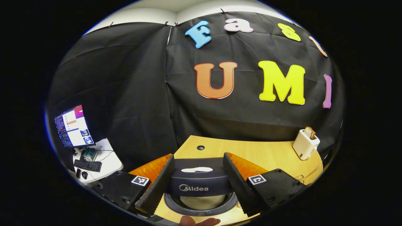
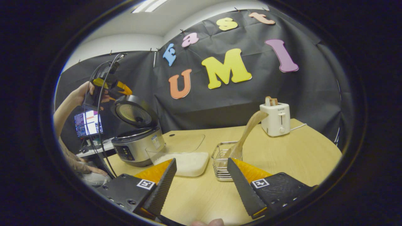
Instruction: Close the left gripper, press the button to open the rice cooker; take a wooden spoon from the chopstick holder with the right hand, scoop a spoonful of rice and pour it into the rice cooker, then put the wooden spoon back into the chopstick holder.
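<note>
A white toaster [image 2: 275, 120] with a slice of bread [image 2: 271, 100] in its slot stands at the table's [image 2: 298, 157] far right; a monitor [image 2: 88, 123] glows far left.

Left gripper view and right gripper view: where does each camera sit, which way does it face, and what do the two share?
Left gripper view: rides the left gripper, above the open rice cooker, facing the wall; own fingers apart, fingertip at the bottom edge.
Right gripper view: rides the right gripper, low over the table, facing the wooden spoon in the chopstick holder; fingers apart; the left gripper in a hand.
Shared: rice cooker, toaster, table, monitor.
</note>
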A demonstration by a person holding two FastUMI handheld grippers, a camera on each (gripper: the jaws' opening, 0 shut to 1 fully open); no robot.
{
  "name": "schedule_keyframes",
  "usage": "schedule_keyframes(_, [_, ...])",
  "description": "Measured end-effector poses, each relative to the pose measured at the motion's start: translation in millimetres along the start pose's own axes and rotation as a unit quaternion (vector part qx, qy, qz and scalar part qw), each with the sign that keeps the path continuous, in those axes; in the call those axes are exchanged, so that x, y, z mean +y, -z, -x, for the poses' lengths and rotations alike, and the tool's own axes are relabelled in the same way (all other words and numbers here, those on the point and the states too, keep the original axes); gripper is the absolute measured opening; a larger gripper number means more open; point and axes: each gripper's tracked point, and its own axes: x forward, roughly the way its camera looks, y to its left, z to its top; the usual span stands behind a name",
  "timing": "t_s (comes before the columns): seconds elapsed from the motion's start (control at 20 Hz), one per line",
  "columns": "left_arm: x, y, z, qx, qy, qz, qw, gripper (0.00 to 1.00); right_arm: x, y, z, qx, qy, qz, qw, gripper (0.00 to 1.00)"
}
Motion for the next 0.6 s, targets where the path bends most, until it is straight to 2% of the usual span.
schedule_keyframes(0.15, [-3.0,24.2,11.1,-0.015,0.005,0.007,1.000,1.00,3.0,-2.1,3.9,-0.007,-0.004,0.010,1.000,0.92])
schedule_keyframes(0.2, [-3.0,33.2,15.0,-0.017,0.004,0.005,1.000,0.99,0.9,-3.1,5.5,-0.011,-0.003,0.012,1.000,0.96])
schedule_keyframes(0.25, [-3.5,41.7,17.4,-0.024,0.002,0.003,1.000,0.99,-0.8,-4.6,5.6,-0.014,-0.001,0.013,1.000,0.96])
schedule_keyframes(0.3, [-4.9,51.1,18.6,-0.027,0.000,0.000,1.000,0.99,-1.8,-5.3,6.7,-0.017,0.000,0.012,1.000,0.92])
schedule_keyframes(0.35, [-6.4,59.8,20.4,-0.029,0.000,-0.004,1.000,0.99,-2.8,-6.0,7.3,-0.017,0.001,0.011,1.000,0.96])
schedule_keyframes(0.4, [-7.4,66.7,21.3,-0.031,-0.002,-0.003,1.000,0.98,-4.9,-5.9,7.4,-0.017,0.004,0.013,1.000,0.92])
schedule_keyframes(0.45, [-7.5,71.5,22.5,-0.033,-0.003,-0.003,0.999,0.97,-9.4,-7.2,7.4,-0.019,0.009,0.013,1.000,0.96])
schedule_keyframes(0.5, [-8.1,75.2,23.2,-0.037,-0.002,-0.002,0.999,0.97,-12.2,-6.8,7.7,-0.019,0.012,0.011,1.000,0.91])
schedule_keyframes(0.55, [-8.3,78.5,23.6,-0.039,-0.002,0.001,0.999,0.97,-13.0,-6.5,8.5,-0.019,0.013,0.008,1.000,0.96])
schedule_keyframes(0.6, [-8.8,80.1,24.0,-0.046,-0.004,0.002,0.999,0.97,-14.3,-5.1,9.0,-0.019,0.014,0.005,1.000,0.96])
